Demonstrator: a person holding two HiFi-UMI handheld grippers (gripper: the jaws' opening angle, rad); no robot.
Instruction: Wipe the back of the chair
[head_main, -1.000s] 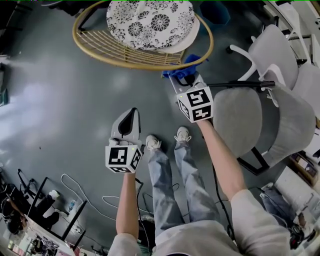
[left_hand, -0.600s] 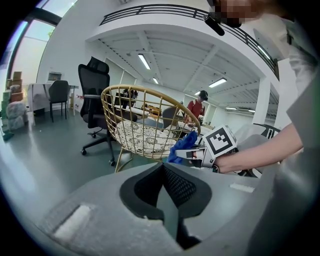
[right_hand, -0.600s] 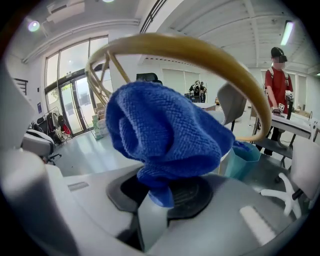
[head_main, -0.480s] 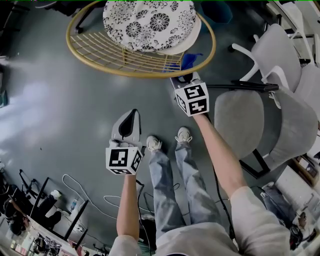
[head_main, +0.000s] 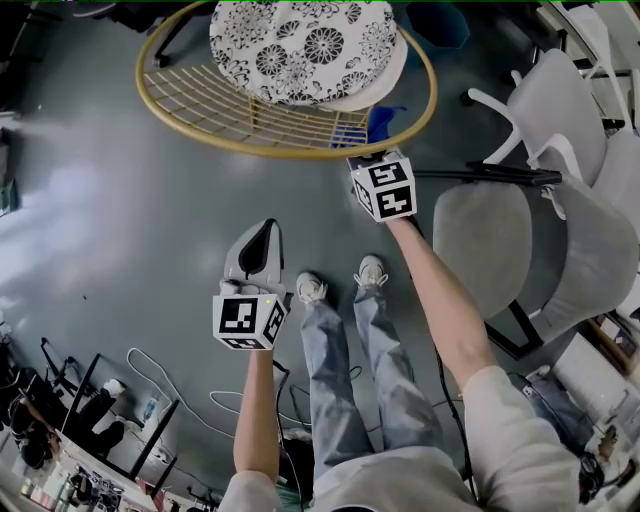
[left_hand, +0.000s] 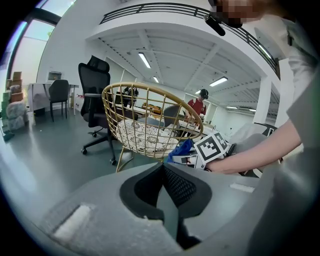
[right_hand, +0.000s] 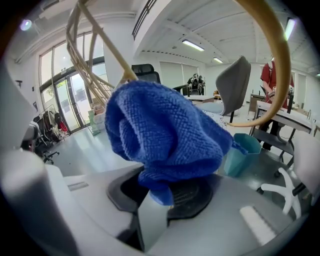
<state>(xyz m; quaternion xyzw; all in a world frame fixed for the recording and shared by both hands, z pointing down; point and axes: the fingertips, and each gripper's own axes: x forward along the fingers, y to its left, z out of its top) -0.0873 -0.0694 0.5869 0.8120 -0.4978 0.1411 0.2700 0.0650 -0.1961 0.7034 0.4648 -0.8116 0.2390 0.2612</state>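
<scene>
A round golden wire chair (head_main: 250, 125) with a black-and-white patterned cushion (head_main: 300, 45) stands on the grey floor ahead of me. My right gripper (head_main: 372, 150) is shut on a blue cloth (head_main: 382, 122), which lies against the chair's rim at its right side. In the right gripper view the cloth (right_hand: 165, 135) bulges out of the jaws just under the golden rim (right_hand: 272, 55). My left gripper (head_main: 258, 245) hangs lower over the bare floor, shut with nothing in it. The left gripper view shows the chair (left_hand: 150, 125) from the side.
Grey office chairs (head_main: 540, 200) stand close on the right, one seat right beside my right arm. A teal bin (right_hand: 242, 152) sits beyond the chair. A black office chair (left_hand: 95, 100) is farther back. Cables and stands (head_main: 110, 400) lie at the lower left.
My right gripper has carried the blue cloth forward and slightly up, from below the chair's rim to against it. The left gripper has stayed still.
</scene>
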